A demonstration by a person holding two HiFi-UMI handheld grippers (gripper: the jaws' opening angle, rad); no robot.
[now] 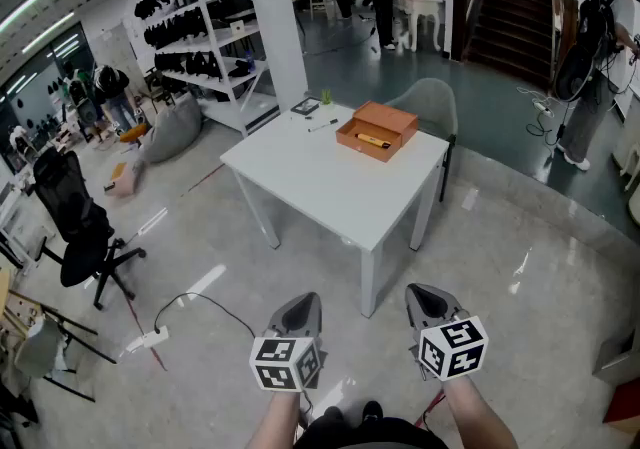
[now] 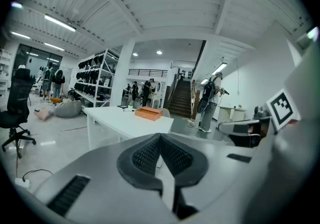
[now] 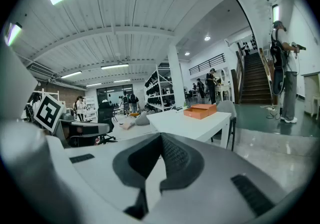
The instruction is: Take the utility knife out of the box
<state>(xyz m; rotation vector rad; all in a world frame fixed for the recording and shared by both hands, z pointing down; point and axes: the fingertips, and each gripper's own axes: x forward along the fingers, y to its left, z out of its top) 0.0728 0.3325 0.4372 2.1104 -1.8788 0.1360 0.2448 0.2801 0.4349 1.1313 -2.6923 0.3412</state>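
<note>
Two forearms show at the bottom edge of the head view, side by side at about the same height. Each is tipped slightly downward and aimed over the floor (image 1: 500,237) toward the white surface (image 1: 330,192), which stands well apart from both. The left claw (image 1: 303,303) has its two jaws pressed together with nothing between them. The right claw (image 1: 424,299) is likewise closed and empty (in each gripper view the ribbed pads meet along a single seam). There are two claws and two marker cubes, the left marker cube (image 1: 285,362) and the right marker cube (image 1: 455,347), one behind each pair of jaws. The surface carries one orange box (image 1: 377,127), open at the top, near its far right corner. One yellow utility knife (image 1: 372,140) lies inside that box. Left of the box lie one pen (image 1: 322,125), one dark flat item (image 1: 305,107) too small to identify, and one small green plant (image 1: 326,96). One grey chair (image 1: 432,102) stands at the far side, just beside the box's corner.
</note>
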